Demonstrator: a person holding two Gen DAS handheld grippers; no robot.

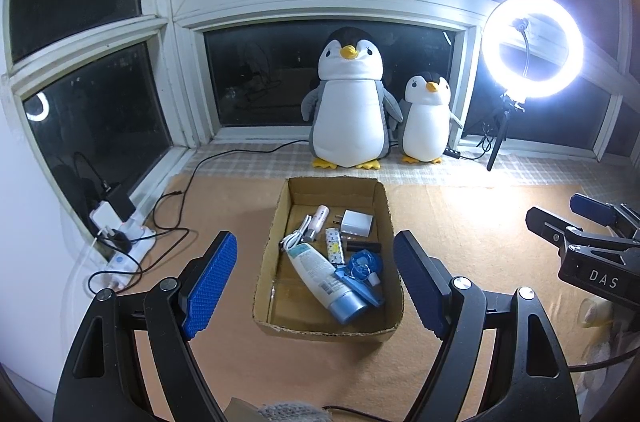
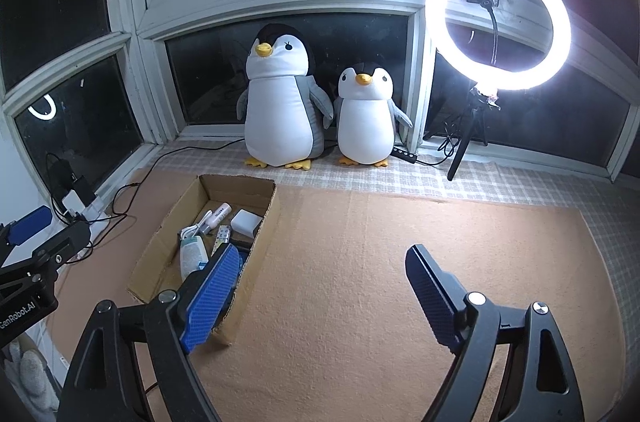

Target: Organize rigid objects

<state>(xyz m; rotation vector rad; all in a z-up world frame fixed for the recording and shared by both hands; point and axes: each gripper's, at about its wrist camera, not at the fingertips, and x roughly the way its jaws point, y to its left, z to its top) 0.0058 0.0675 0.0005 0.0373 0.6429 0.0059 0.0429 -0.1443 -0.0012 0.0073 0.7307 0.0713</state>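
An open cardboard box [image 1: 276, 222] sits on the orange mat and also shows in the right wrist view [image 2: 160, 254]. It holds a white and blue tube [image 1: 326, 282], a white charger [image 1: 358, 223], a white cable [image 1: 296, 236], a small patterned stick [image 1: 335, 245], a black stick [image 1: 364, 246], a blue round item [image 1: 362, 264] and a small white bottle [image 1: 320, 216]. My left gripper [image 1: 316, 282] is open and empty, held above the box's near half. My right gripper [image 2: 320, 294] is open and empty over bare mat to the right of the box.
Two plush penguins [image 1: 348, 102] [image 1: 426, 118] stand at the window behind the box. A lit ring light [image 1: 532, 46] on a tripod stands at the back right. A power strip [image 1: 124, 246] with cables lies at the left by the wall.
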